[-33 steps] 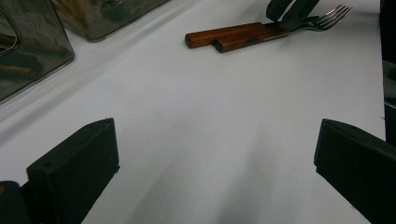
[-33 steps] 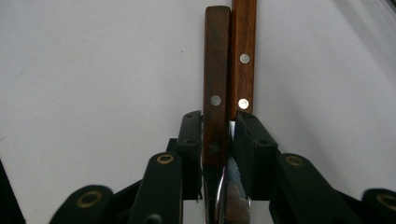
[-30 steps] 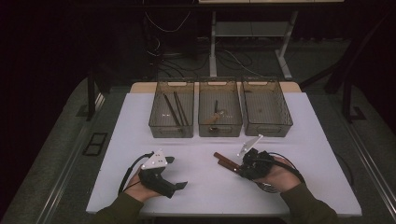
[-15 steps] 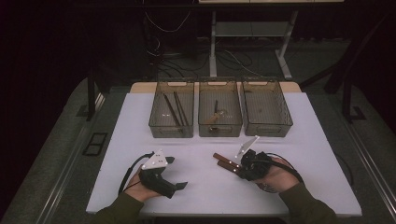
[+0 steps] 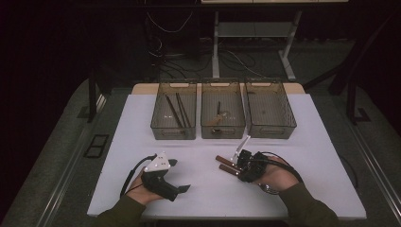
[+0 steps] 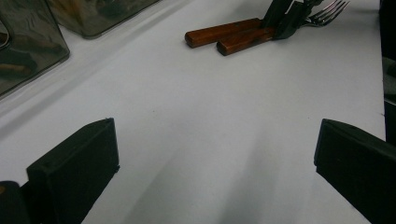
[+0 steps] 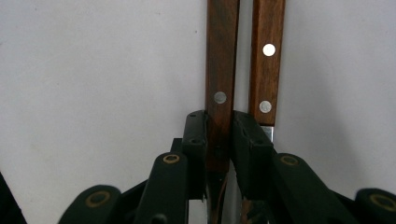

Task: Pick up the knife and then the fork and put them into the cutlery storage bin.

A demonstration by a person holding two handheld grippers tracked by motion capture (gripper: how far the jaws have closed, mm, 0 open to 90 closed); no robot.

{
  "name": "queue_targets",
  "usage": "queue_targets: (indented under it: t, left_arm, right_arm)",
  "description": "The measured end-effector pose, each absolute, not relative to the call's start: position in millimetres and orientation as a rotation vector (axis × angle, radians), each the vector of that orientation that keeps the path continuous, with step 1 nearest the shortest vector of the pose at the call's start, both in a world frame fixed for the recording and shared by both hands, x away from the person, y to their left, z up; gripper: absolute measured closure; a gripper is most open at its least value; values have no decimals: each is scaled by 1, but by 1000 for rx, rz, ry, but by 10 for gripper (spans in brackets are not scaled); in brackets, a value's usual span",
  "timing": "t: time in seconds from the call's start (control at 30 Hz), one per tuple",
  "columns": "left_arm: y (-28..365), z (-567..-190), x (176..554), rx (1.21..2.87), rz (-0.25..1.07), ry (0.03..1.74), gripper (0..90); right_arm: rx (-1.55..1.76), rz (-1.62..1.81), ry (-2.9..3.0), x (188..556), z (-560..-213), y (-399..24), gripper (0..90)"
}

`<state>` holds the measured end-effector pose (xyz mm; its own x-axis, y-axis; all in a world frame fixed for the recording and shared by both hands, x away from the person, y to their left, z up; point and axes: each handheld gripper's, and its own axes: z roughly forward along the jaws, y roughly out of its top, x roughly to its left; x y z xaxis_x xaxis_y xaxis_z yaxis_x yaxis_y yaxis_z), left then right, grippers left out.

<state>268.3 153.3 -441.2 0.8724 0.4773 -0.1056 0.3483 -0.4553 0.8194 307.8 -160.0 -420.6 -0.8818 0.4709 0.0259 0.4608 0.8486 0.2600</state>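
Observation:
Two wooden-handled utensils lie side by side on the white table (image 5: 198, 142): one handle (image 7: 220, 56) and its neighbour (image 7: 267, 60), both riveted. My right gripper (image 7: 219, 128) is shut on the left-hand handle in its own view, pads pressing both sides. In the high view that gripper (image 5: 242, 165) sits at the right of the handles (image 5: 226, 161). The left gripper view has the same handles (image 6: 219, 32), with fork tines (image 6: 327, 11) beyond the right gripper (image 6: 287, 18). My left gripper (image 5: 179, 175) rests on the table, open, nothing between its jaws.
Three translucent bins stand in a row at the back: the left bin (image 5: 161, 127) holds dark sticks, the middle bin (image 5: 222, 128) holds a few small items, and the right bin (image 5: 283, 124) is beside it. A cable loops from each gripper.
The right hand has shifted only slightly over the handles. The left gripper has kept still.

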Motion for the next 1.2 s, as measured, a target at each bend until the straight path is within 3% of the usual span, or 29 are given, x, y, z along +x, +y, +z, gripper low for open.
queue_targets:
  t: [0.37,1.2]
  left_arm:
    - [154,-441,268,2088,171,593,0]
    - [154,-440,268,2079,175,592,0]
  right_arm:
    - [752,424,2969,308,-420,-162,771]
    - [946,973,2769,316,-390,-199,772]
